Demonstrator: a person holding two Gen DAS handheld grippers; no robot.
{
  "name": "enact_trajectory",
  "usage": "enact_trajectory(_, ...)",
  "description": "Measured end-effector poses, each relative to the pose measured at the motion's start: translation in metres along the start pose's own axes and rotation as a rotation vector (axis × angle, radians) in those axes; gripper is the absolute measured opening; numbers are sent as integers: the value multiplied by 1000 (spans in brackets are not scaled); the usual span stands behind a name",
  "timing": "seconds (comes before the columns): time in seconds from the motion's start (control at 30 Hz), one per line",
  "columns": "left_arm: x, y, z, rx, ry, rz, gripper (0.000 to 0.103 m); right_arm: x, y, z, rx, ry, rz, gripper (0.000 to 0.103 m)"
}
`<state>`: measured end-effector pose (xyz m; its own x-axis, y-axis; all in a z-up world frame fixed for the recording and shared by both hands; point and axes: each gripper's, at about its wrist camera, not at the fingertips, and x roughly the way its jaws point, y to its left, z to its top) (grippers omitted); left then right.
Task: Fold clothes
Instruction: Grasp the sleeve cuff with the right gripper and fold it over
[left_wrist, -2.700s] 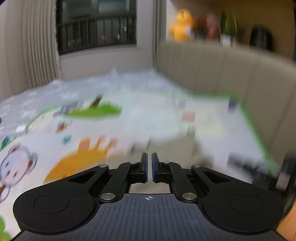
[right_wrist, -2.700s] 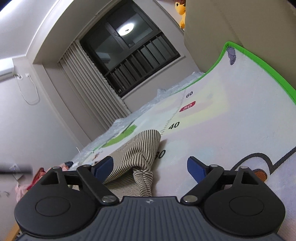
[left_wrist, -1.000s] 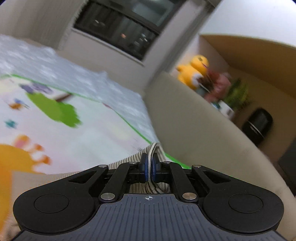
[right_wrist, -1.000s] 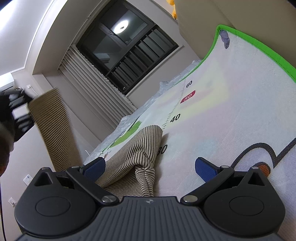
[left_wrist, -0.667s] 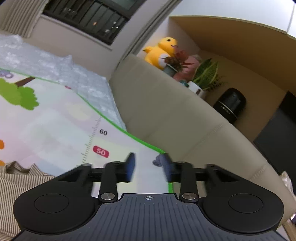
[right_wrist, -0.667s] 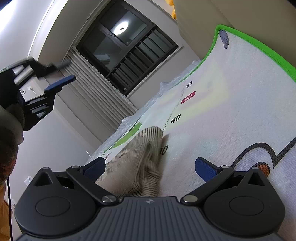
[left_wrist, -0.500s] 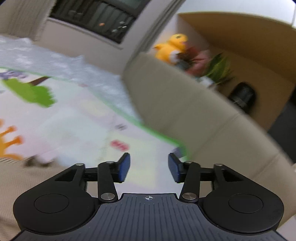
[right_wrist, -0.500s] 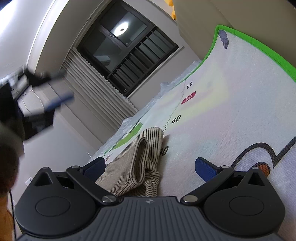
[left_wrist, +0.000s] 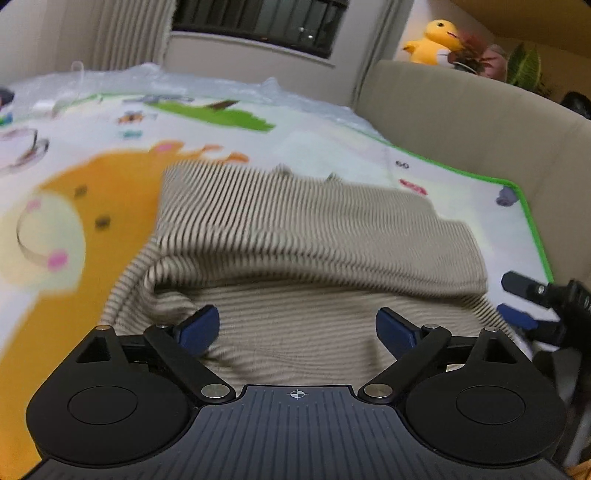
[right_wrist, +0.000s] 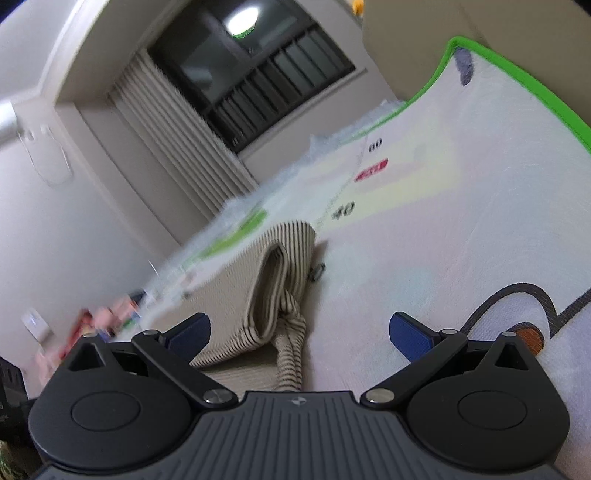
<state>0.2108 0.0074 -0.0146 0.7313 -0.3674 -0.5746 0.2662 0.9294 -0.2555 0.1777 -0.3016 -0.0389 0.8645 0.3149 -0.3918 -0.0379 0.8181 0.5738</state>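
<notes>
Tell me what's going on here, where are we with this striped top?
A person with a gripper in each hand is folding the striped top on the play mat. One part already lies doubled over the rest. The left gripper has just been opening, its jaws now wide with nothing between them. The right gripper is open too, low at the cloth's bunched edge, gripping nothing.

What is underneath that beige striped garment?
The beige striped garment lies folded over itself on a cartoon-printed play mat with a green border. The mat's orange animal picture continues beneath it; that covered part is hidden.
</notes>
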Motion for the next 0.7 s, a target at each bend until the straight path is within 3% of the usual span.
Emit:
enact_trajectory(0.13,0,-10,-8,60,-25,7,103,12,19,1,-131,94,-72,103)
enact_trajectory(0.23,-2,-4,-10,35,-38,-23,103,15,36,0,-210,116,-145,100)
enact_trajectory(0.27,-3,0,-11,21,-44,-37,103,14,43,1,-235,109,-172,96)
enact_trajectory(0.33,-5,5,-12,1,-55,-61,103,11,58,4,-283,79,-210,69)
enact_trajectory(0.4,-6,7,-15,-5,-62,-69,103,7,75,11,-303,31,-227,59)
enact_trajectory(0.47,-6,7,-15,-5,-64,-71,103,10,89,18,-322,7,-235,58)
enact_trajectory(0.6,-6,10,-16,-16,-69,-85,103,41,109,24,-391,66,-278,58)
enact_trajectory(0.7,-7,12,-16,-24,-75,-95,103,68,113,16,-430,148,-336,34)
